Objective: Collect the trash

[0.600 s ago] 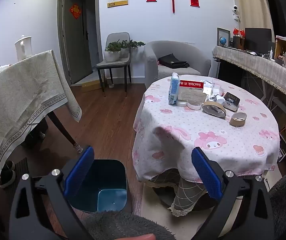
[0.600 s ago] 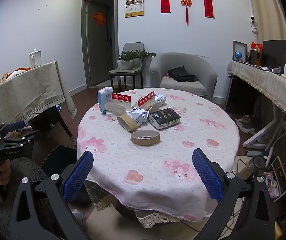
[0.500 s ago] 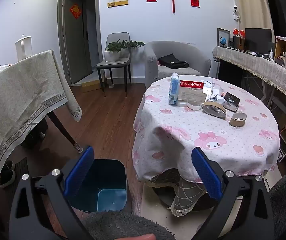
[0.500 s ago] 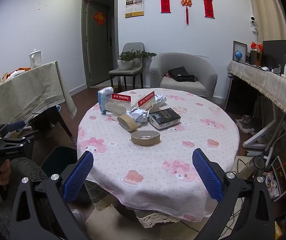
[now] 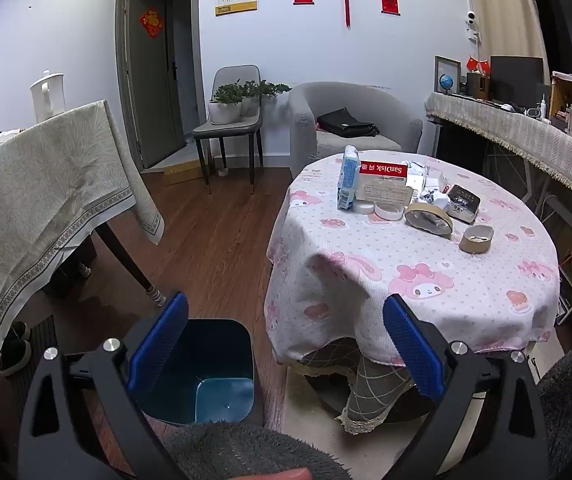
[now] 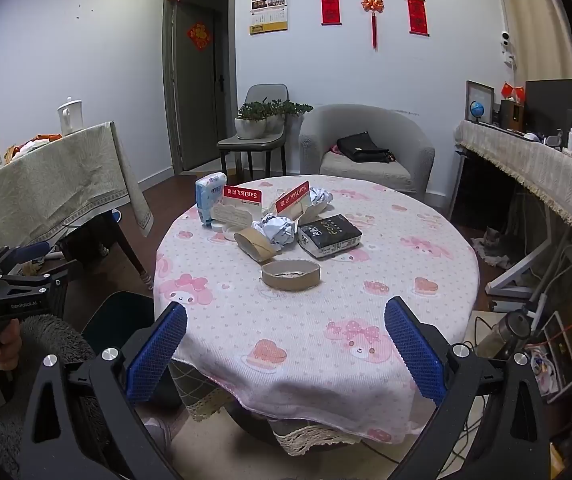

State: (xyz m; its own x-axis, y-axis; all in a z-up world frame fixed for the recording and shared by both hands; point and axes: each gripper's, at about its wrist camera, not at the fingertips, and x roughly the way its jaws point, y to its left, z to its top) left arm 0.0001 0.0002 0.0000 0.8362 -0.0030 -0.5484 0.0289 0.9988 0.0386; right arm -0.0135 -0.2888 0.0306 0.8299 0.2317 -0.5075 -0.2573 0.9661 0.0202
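A round table with a pink cartoon cloth [image 6: 326, 320] [image 5: 426, 280] holds trash: two brown tape cores [image 6: 290, 275] [image 6: 254, 243], crumpled paper balls [image 6: 277, 229], a blue tissue pack [image 6: 209, 198], red-and-white SanDisk boxes [image 6: 241, 205] and a black box [image 6: 330, 236]. A dark blue bin [image 5: 205, 368] stands on the floor left of the table, empty. My left gripper [image 5: 286, 344] is open above the bin. My right gripper [image 6: 286, 350] is open at the table's near edge, well short of the trash.
A side table with a beige cloth [image 5: 37, 200] stands at the left. A grey armchair [image 6: 366, 148] and a chair with plants [image 6: 257, 132] stand behind. A long covered desk [image 6: 534, 168] runs along the right. Cables and a bottle [image 6: 514, 328] lie at the lower right.
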